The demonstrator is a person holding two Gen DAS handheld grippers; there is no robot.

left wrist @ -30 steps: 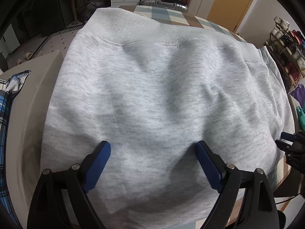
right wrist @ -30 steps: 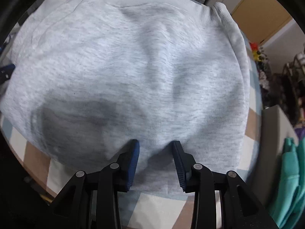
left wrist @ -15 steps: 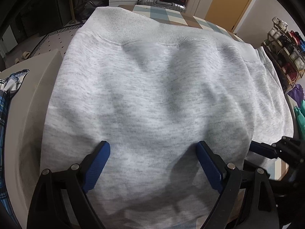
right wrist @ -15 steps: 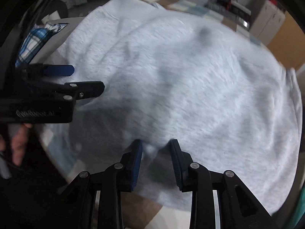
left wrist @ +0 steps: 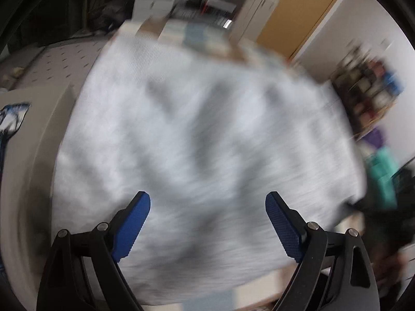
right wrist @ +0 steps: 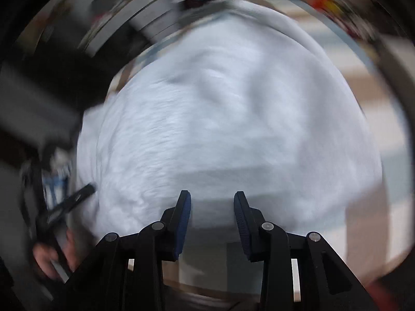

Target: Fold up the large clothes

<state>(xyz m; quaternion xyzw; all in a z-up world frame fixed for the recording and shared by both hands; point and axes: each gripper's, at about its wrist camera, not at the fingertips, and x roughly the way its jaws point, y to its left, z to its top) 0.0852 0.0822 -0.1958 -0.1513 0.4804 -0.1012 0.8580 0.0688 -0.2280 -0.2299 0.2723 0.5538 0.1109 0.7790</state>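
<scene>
A large light grey sweatshirt [left wrist: 202,129] lies spread over the table and fills both blurred views. My left gripper [left wrist: 207,207] hovers over its near part with the jaws wide apart and nothing pinched. My right gripper [right wrist: 212,202] hangs over the sweatshirt's near edge [right wrist: 233,119]. Its jaws stand a little apart and are opening; the grey cloth shows in the gap below them, and the pads do not press on it. In the right wrist view the left gripper [right wrist: 67,202] appears at the left edge with a hand [right wrist: 52,256] on it.
A beige surface [left wrist: 26,160] with a blue plaid cloth [left wrist: 10,119] lies left of the sweatshirt. A checked tablecloth [right wrist: 363,233] shows at the near right. A teal garment [left wrist: 381,171], a cluttered shelf [left wrist: 368,83] and drawers stand around the table.
Both views have gone blurred with motion. The left gripper has risen and tilted up, still wide. The right gripper has swung and rolled along the sweatshirt's near edge.
</scene>
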